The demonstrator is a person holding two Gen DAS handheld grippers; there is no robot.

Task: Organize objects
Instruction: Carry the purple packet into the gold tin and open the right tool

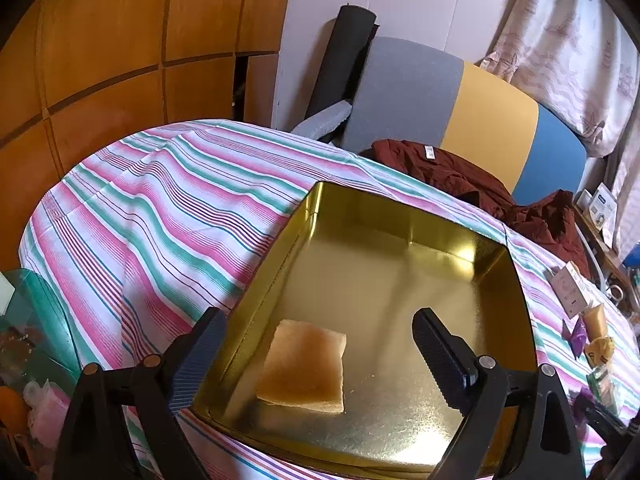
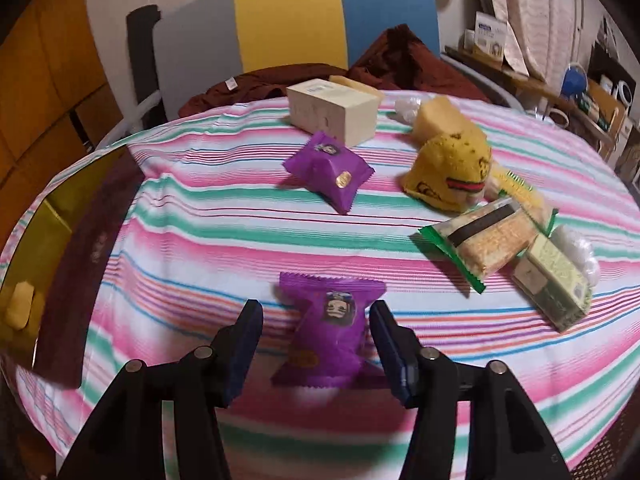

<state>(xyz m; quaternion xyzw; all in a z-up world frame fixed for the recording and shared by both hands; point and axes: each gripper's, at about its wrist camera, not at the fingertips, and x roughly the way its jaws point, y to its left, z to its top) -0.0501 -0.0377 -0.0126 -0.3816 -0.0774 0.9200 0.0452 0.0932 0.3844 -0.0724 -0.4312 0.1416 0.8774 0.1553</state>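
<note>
One purple snack packet is framed on the striped table between the wide-spread fingers of the right gripper. Being light, crinkly and slippery, it is best pinched across its padded middle. The left gripper is held wide above the gold tin.

2 wrist views, near, sharing tin

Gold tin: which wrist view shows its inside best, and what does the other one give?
The left wrist view. The gold tin fills the frame from above, open, with one pale snack piece on its floor, under the open left gripper. The right wrist view shows only a blurred sliver of it at the left edge.
</note>
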